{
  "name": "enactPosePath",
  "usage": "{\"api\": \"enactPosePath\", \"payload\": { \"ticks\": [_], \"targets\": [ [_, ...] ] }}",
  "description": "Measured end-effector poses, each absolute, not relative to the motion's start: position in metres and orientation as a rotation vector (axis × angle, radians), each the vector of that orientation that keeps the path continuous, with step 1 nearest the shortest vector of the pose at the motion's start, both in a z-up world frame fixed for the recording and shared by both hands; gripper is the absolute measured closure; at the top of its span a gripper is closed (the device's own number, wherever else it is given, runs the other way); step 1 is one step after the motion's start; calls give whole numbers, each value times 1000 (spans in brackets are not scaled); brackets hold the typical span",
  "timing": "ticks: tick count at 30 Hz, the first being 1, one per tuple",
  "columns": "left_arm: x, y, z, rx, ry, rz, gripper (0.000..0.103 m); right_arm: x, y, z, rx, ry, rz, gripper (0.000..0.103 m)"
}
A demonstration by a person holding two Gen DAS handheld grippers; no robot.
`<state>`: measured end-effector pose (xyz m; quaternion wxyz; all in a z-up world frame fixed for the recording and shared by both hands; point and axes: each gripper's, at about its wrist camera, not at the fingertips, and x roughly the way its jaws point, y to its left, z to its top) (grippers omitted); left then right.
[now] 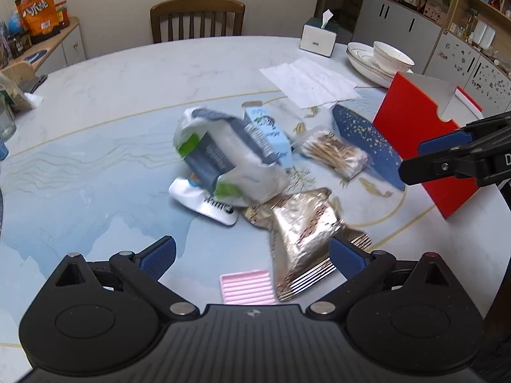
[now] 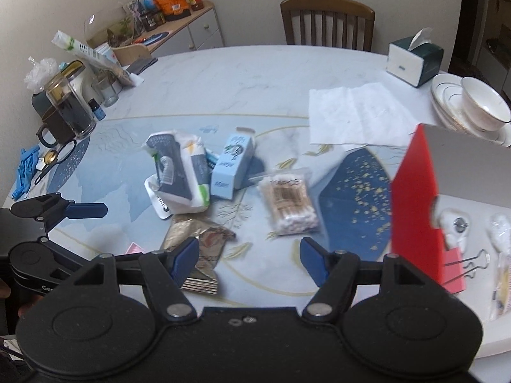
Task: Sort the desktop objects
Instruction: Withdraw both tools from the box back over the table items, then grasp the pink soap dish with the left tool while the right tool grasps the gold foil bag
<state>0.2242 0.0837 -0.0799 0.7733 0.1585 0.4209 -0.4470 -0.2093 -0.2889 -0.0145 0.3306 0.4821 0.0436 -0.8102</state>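
Count ahead of the right gripper: one foil packet just off its left finger, one bag of cotton swabs straight ahead, one blue carton and one white-and-grey pouch beyond. To its right, one red box. Far right, one bowl, one tissue box. One chair behind.

Two black plastic tools: left gripper, right gripper. Each with blue, finely ribbed pads on short black fingers, hinged by flat linkage bars on silver round pins. Triangular cut-outs near outer ends; large round discs moulded into the body either side. Ribbed centre plate with small logo on left; two small screws on right. White lettering on side, mostly cut off.
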Motion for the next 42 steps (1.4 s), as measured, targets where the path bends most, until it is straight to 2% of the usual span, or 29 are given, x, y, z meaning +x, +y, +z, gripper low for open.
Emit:
{"api": "enactPosePath", "payload": {
  "ticks": [14,34,36,42],
  "targets": [
    [237,100,-105,412,920,-1061,1,-201,-340,-40,1343,149,-2066,33],
    [232,87,-120,704,731,-1406,2,-205,-388,-59,1484,202,-2099,33],
    [232,85,-123,727,730,-1399,10,-208,-392,-63,1509,201,-2104,33],
    [234,84,-125,713,734,-1420,21,-211,-400,-74,1554,218,-2103,32]
  ]
}}
